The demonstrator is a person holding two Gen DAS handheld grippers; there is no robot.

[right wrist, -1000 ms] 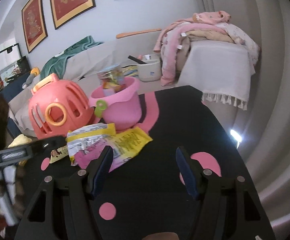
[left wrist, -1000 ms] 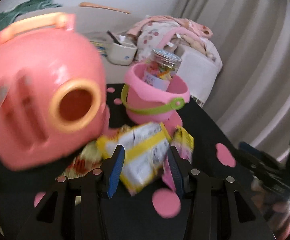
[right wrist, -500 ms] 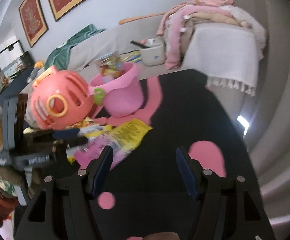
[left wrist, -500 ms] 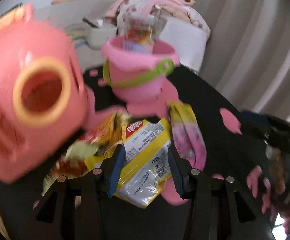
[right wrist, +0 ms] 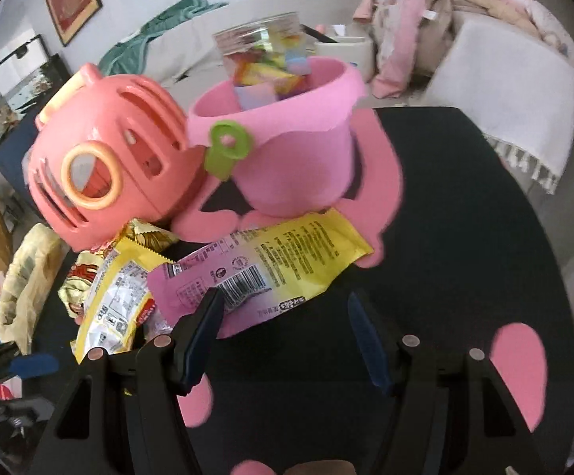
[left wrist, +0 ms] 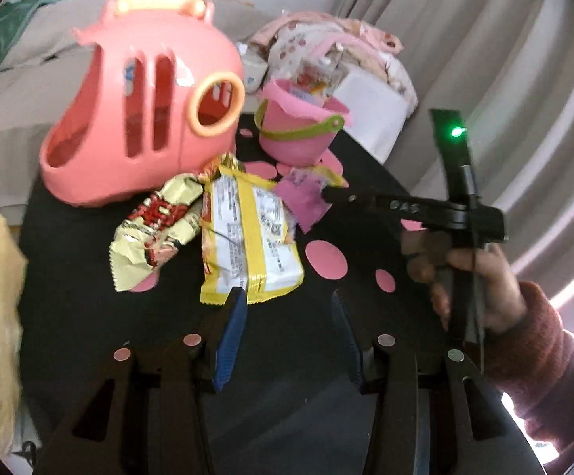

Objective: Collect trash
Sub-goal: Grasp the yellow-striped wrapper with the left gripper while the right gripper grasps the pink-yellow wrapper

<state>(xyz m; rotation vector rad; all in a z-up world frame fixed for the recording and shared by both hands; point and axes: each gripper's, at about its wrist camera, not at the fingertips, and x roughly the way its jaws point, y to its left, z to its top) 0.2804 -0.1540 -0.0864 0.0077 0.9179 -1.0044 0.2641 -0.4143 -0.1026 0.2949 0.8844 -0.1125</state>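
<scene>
Fingers of the left gripper [left wrist: 287,312] stand partly open and empty, their tips at the near edge of the yellow-and-white foil snack wrapper [left wrist: 249,237]. Left of it lies a crumpled cream-and-red wrapper [left wrist: 156,229], below the coral slotted plastic basket [left wrist: 144,118]. Farther right, the right gripper [right wrist: 287,312] is closing its fingers, nothing pressed between them; its left fingertip overlaps the pink-and-yellow flat wrapper [right wrist: 271,269] lying before the pink plastic bucket [right wrist: 290,150] toward the far edge of the black desk [right wrist: 465,217].
</scene>
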